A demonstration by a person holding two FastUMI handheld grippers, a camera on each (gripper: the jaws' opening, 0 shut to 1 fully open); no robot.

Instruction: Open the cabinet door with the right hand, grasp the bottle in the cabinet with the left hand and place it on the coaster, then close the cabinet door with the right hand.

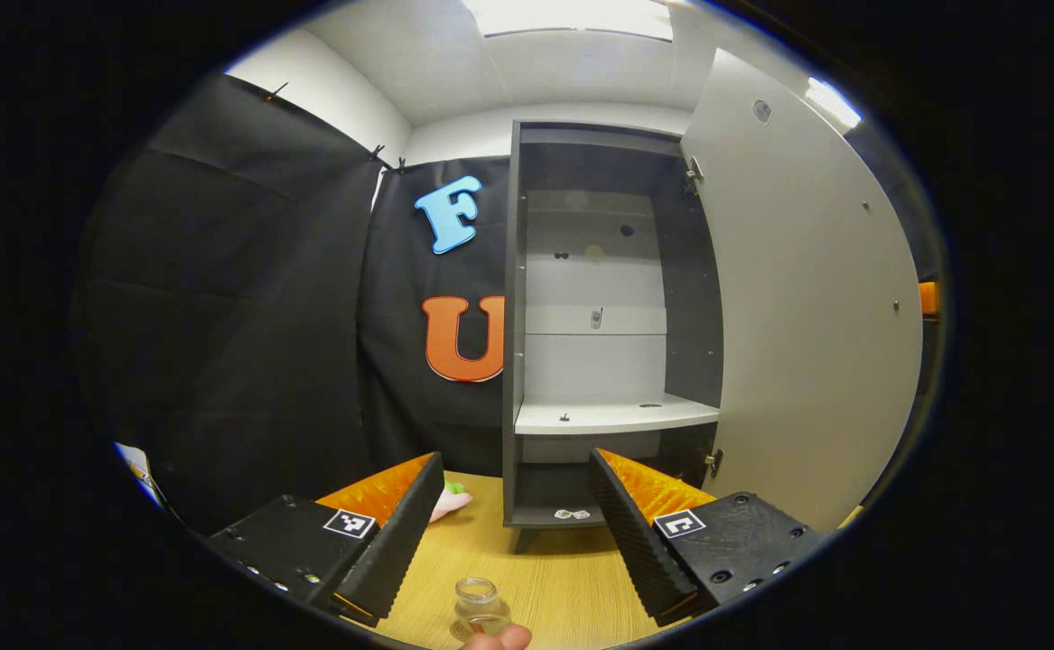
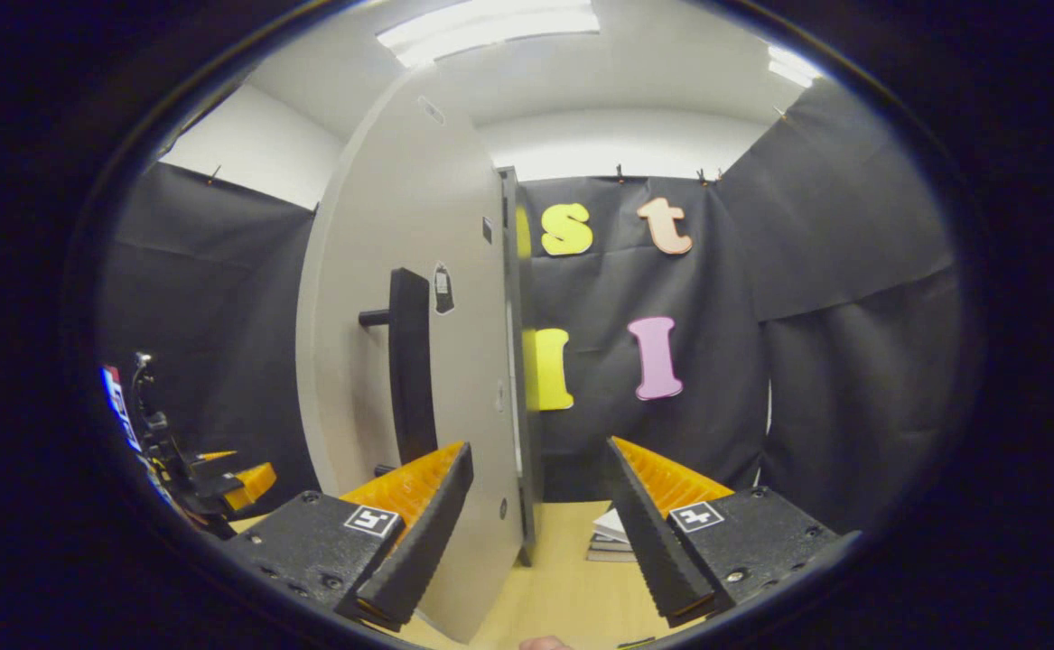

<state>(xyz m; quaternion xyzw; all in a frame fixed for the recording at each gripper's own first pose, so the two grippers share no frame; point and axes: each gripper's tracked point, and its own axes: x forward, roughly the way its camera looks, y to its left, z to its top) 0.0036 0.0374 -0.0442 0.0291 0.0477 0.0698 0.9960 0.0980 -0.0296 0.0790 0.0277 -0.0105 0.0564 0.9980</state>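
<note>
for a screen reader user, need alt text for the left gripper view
The left gripper hangs open above a small glass bottle standing on a wooden table. Beyond it a tall cabinet stands with its door swung wide to the right and its white shelf bare.

— Left tongs (image 1: 516,533)?
— Ridged inner pads, blocky housings with screws, a square black-and-white marker on each finger.
— Right tongs (image 2: 537,528)?
— Same build: ribbed faces, screwed housings, square markers on top.
</note>
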